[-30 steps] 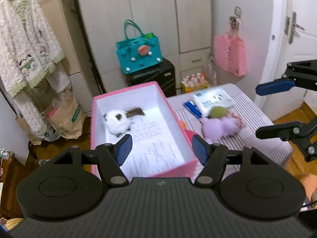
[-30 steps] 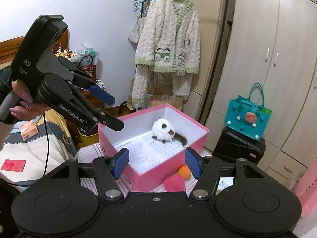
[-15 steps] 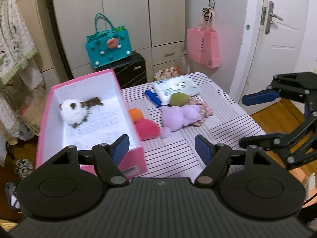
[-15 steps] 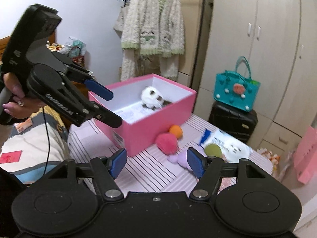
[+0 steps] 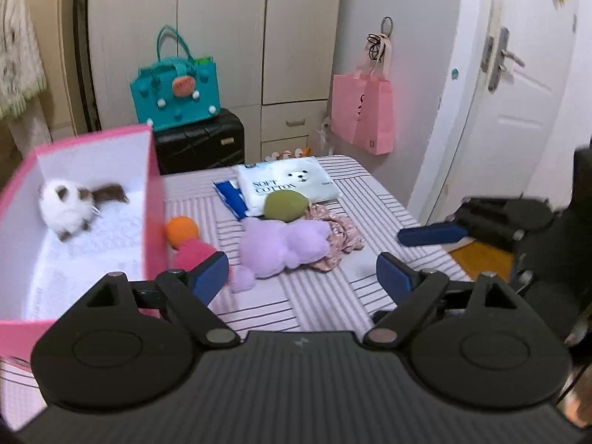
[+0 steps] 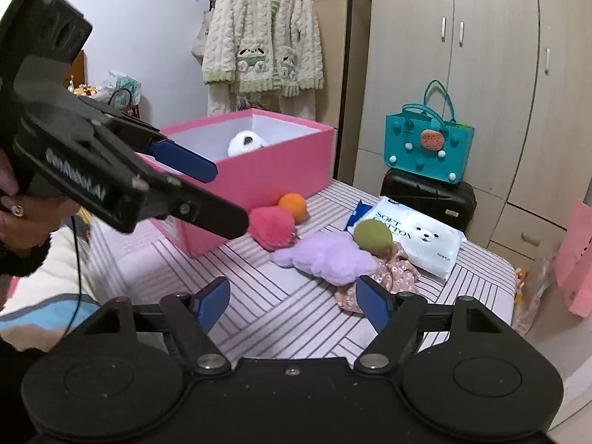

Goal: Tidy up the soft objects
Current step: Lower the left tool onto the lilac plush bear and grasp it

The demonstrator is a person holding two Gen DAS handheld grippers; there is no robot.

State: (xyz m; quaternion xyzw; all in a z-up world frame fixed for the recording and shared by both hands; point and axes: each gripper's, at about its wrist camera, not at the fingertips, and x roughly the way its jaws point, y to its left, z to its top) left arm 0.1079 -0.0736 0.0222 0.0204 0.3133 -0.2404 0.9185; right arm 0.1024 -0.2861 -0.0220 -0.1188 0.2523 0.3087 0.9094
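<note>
A pink box (image 5: pixel 153 199) (image 6: pixel 273 170) stands on the striped table and holds a white and brown plush (image 5: pixel 66 205) (image 6: pixel 246 142). Beside it lie an orange ball (image 5: pixel 181 231) (image 6: pixel 293 205), a pink pompom (image 5: pixel 192 255) (image 6: pixel 272 227), a purple plush (image 5: pixel 285 246) (image 6: pixel 327 257), a green ball (image 5: pixel 285 205) (image 6: pixel 372 236) and a floral cloth (image 5: pixel 338 236) (image 6: pixel 392 268). My left gripper (image 5: pixel 302 279) hovers in front of the purple plush, jaws opening, nothing between them. My right gripper (image 6: pixel 292 303) hangs over the near table, jaws opening and empty.
A tissue pack (image 5: pixel 288 181) (image 6: pixel 418 236) and a blue packet (image 5: pixel 231 196) lie at the table's far side. Behind stand a black suitcase (image 5: pixel 199 144) with a teal bag (image 5: pixel 177 92), wardrobes, a pink bag (image 5: pixel 362 111), a door (image 5: pixel 518 111) and a hanging cardigan (image 6: pixel 262 33).
Both grippers have come down toward the table and their jaws have spread wider. The left view has swung from the box to the toys beside it.
</note>
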